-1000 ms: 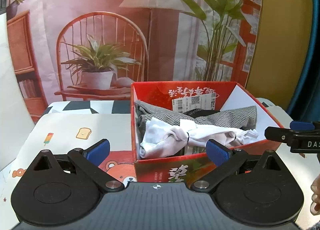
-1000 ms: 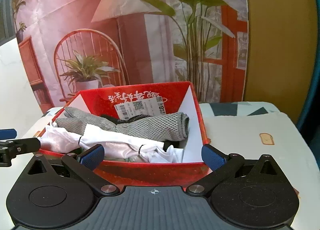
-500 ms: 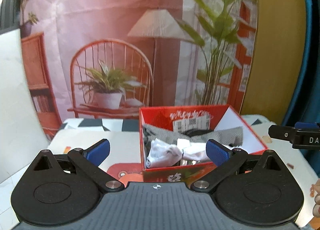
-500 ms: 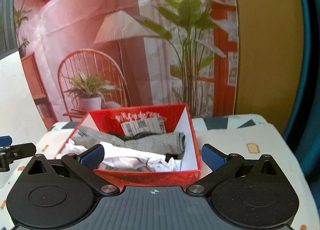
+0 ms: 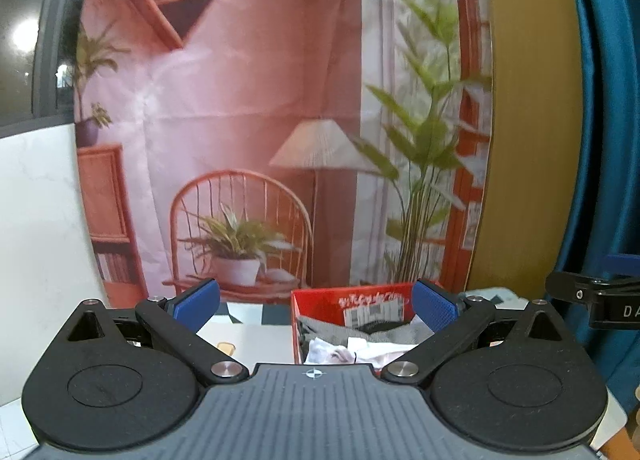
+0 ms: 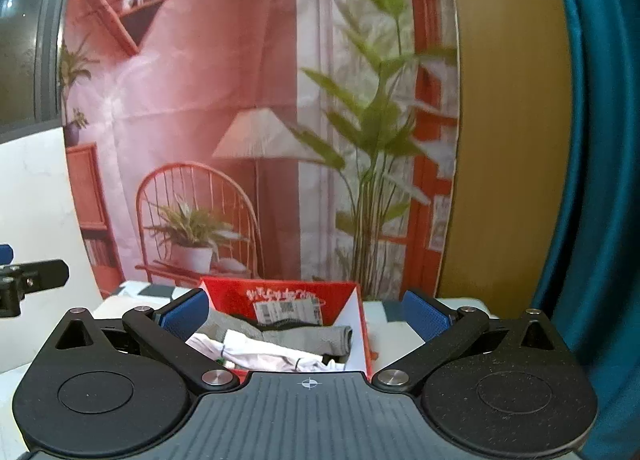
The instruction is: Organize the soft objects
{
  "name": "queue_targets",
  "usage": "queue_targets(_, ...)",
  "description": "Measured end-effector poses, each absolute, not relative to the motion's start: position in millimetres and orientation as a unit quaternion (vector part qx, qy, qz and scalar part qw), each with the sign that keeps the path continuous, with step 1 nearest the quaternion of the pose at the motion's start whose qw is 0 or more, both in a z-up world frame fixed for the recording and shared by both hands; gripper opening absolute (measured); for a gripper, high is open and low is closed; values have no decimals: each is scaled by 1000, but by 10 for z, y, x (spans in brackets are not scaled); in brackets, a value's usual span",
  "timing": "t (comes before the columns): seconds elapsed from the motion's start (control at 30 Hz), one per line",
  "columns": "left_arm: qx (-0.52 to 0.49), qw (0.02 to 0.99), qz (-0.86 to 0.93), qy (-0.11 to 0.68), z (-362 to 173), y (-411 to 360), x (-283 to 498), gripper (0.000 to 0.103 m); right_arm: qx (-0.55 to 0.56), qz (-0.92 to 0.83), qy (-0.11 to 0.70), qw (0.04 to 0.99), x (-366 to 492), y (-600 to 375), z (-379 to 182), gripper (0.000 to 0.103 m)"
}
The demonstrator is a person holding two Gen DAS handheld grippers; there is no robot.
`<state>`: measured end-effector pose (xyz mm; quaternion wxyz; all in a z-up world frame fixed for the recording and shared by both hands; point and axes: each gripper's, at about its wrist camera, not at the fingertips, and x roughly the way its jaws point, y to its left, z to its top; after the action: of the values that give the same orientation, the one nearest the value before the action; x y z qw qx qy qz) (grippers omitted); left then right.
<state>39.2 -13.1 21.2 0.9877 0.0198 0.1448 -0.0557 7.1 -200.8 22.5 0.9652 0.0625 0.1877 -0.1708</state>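
Observation:
A red cardboard box (image 5: pixel 320 302) stands on the table ahead and holds grey socks (image 5: pixel 320 327) and white cloth (image 5: pixel 332 352). It also shows in the right wrist view (image 6: pixel 232 294) with grey socks (image 6: pixel 316 338) and white cloth (image 6: pixel 256 352) inside. My left gripper (image 5: pixel 316 306) is open and empty, well back from the box and above it. My right gripper (image 6: pixel 306 310) is open and empty, also back from the box. Each gripper's tip shows at the edge of the other's view.
A printed backdrop (image 5: pixel 280 140) of a chair, lamp and plants hangs behind the table. The tablecloth (image 5: pixel 248 336) has cartoon prints. A blue curtain (image 6: pixel 592 180) hangs at the right. A white panel (image 5: pixel 36 240) stands at the left.
Both grippers have pulled back and risen away from the box, which now looks smaller and lower in both views. Both stay open and empty.

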Motion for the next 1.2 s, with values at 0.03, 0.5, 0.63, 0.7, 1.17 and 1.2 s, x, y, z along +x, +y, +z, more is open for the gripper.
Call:
queue_targets(0.03,18,988,-55,141,231,-124,340,103,63,-171,183,966,1,-1977,273,103)
queue_targets(0.5,10,990,-44,136,210,-55,39,103,68,-182,165,967,-450,-1791,440,103)
queue_targets(0.63,11,989,-45,139,196,-52,35,103,74,-186,165,966,-463,-1816,430,103)
queue_targets(0.7,11,989,-45,141,187,-54,40,103,77,-186,166,965,-468,-1826,419,103)
queue_targets(1.17,11,987,-45,156,137,-41,50,103,84,-187,181,962,-442,-1836,348,103)
queue_targets(1.2,11,987,-45,157,137,-40,51,103,84,-187,181,962,-435,-1837,356,103)
